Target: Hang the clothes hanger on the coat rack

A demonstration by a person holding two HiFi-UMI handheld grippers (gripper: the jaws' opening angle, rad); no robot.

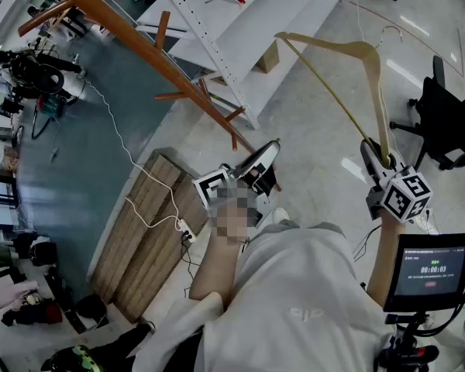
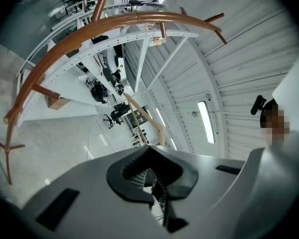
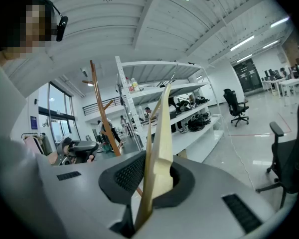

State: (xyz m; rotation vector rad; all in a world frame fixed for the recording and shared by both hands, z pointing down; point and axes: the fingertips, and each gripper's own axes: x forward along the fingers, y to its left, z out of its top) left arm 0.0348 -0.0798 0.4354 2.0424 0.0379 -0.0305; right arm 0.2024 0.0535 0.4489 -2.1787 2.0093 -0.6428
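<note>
Hanger lies right of the coat rack.

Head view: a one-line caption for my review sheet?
Right gripper grips a wooden clothes hanger by one end, apart from the wooden coat rack; left gripper carries nothing.

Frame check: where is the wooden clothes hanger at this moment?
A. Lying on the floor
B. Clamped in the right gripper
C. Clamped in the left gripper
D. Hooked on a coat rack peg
B: the right gripper has its jaws closed on one end of the wooden clothes hanger, which is held up in the air, apart from the coat rack.
</note>
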